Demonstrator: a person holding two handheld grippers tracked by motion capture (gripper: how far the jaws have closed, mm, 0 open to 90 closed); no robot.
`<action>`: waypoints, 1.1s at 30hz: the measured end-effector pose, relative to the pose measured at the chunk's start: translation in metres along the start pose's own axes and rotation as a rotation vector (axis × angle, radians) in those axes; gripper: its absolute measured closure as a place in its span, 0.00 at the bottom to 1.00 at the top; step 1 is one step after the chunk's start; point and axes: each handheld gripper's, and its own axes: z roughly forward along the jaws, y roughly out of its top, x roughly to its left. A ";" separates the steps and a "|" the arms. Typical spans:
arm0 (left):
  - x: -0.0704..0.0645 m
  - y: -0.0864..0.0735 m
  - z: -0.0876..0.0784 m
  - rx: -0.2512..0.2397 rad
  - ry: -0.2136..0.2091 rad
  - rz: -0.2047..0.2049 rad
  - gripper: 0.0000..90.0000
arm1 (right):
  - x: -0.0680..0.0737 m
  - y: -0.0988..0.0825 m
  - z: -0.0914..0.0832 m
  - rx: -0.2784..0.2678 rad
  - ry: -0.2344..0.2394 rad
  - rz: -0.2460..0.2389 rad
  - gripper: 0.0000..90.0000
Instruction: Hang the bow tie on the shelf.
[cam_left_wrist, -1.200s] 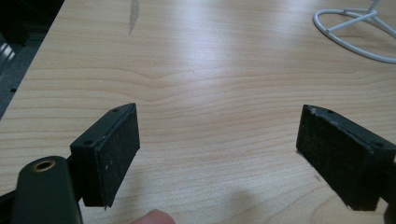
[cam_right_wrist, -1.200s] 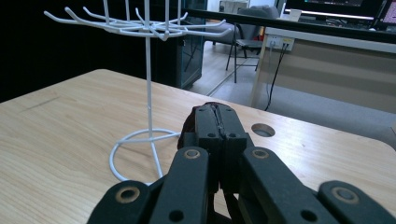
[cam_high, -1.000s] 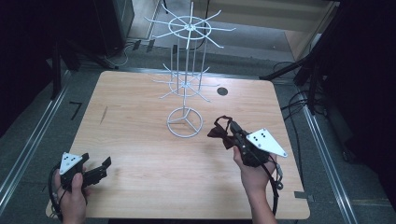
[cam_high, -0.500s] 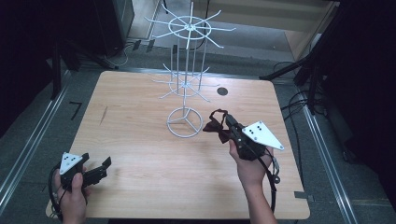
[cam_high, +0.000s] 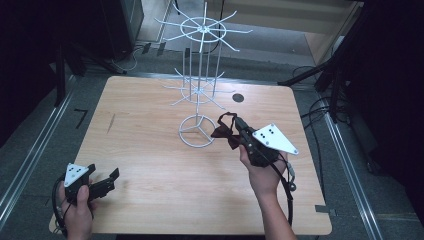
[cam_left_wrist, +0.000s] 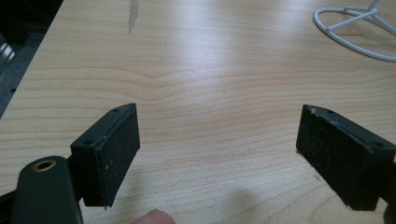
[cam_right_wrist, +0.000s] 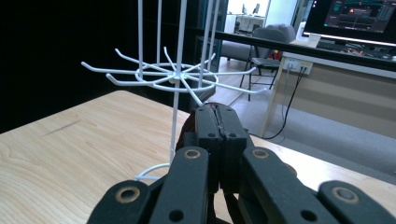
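Wooden table (cam_high: 150, 165) took up most of the high view, with a white wire rack (cam_high: 200, 95) standing at its far middle: round base ring, centre pole, two tiers of radiating hook arms. Right tongs (cam_high: 235, 131) were near the rack's base ring, on its right side, clamped tight on a dark red bow tie (cam_high: 224, 134) with its neck strap looping up behind; the tie hung in the air off the table, clear of the rack. Left tongs (cam_high: 107, 181) sat at the near left corner of the table, jaws wide, nothing between them, well apart from the rack. Step in hand looked like hanging the bow tie on a rack arm. To do it well: lift until the strap loop is above a lower-tier arm tip, come in along the arm from its outer end so the loop slides over the upturned tip, let go only once the strap sits behind the tip; avoid knocking the light rack. Right gripper view showed the lower tier arms (cam_right_wrist: 173, 74) level and close ahead, with the closed jaws and a sliver of tie beyond them, which the high view flattened. Left gripper view gave the pads (cam_left_wrist: 119, 149) close up, bare table between them, base ring (cam_left_wrist: 359, 32) far off.
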 end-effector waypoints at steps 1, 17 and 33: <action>0.000 0.000 0.000 0.001 0.000 0.001 0.16 | 0.001 0.001 0.001 0.002 -0.001 0.002 1.00; 0.000 0.000 0.000 0.001 -0.001 0.002 0.16 | -0.002 0.017 0.018 -0.001 0.010 -0.001 1.00; 0.000 0.000 0.000 0.003 0.000 0.005 0.16 | -0.021 0.002 0.043 0.073 0.039 0.130 1.00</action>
